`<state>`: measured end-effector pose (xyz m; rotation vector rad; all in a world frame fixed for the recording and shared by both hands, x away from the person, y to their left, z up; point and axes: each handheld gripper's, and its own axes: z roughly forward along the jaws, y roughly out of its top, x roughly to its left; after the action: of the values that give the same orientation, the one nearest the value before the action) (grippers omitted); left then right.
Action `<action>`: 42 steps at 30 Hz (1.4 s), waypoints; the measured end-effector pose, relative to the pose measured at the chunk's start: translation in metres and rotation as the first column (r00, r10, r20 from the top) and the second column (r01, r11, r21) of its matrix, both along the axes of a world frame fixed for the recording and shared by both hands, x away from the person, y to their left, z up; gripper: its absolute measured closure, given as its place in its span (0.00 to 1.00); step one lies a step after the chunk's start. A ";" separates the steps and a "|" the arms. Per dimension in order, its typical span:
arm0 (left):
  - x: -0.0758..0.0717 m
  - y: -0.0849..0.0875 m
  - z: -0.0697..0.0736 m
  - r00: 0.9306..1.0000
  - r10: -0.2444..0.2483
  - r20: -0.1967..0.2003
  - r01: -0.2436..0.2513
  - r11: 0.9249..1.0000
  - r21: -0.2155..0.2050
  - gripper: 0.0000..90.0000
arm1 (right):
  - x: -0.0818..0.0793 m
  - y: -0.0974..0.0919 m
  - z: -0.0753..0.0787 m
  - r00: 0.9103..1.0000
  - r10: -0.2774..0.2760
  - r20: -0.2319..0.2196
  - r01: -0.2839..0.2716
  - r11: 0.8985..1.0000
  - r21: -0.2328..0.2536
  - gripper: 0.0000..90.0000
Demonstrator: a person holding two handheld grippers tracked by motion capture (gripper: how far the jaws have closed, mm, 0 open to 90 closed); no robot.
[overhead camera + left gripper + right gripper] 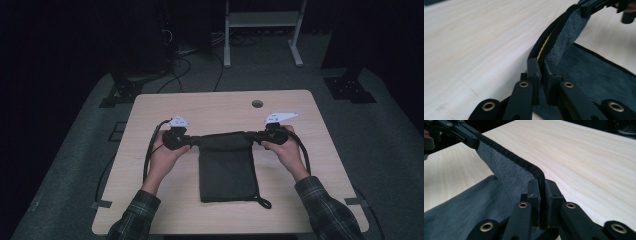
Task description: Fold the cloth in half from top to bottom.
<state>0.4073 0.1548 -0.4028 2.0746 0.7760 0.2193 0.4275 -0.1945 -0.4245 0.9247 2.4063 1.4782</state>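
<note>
A dark grey, soft suede-like fabric pouch (227,167) with a drawstring loop at its lower right corner lies in the middle of the pale wooden counter (150,210), its top hem lifted off the surface across the centre of the high view. The left gripper (192,141) is pressed together on the left end of that hem, and the right gripper (256,137) pinches the right end in the same way, so the hem hangs stretched between them while the body of the pouch trails down onto the counter. In the left gripper view a thin yellow strip (544,47) shows inside the folded edge. The cloth looks light and limp: it sags, folds readily and would slip from a loose pinch, so the thick corded hem near each corner seems the surest place to hold. It appears in no way fragile.
</note>
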 end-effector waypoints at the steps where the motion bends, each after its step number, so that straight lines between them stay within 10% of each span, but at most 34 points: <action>1: -0.004 0.000 -0.001 1.000 -0.006 -0.003 0.006 1.000 -0.005 0.94 | -0.004 -0.001 -0.001 1.000 0.005 0.004 -0.005 1.000 -0.005 0.92; 19: -0.070 0.006 -0.024 0.996 -0.075 -0.057 0.076 0.997 0.007 0.94 | -0.076 -0.005 -0.012 0.995 0.096 -0.011 -0.096 0.995 -0.034 0.92; 42: -0.098 -0.007 -0.049 0.981 -0.135 -0.139 0.151 0.982 0.110 0.89 | -0.115 -0.007 -0.043 0.980 0.152 -0.128 -0.166 0.981 -0.104 0.88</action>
<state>0.3090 0.1479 -0.4523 2.2670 0.7017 0.0514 0.3122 -0.2017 -0.4678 0.8353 2.6772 1.3528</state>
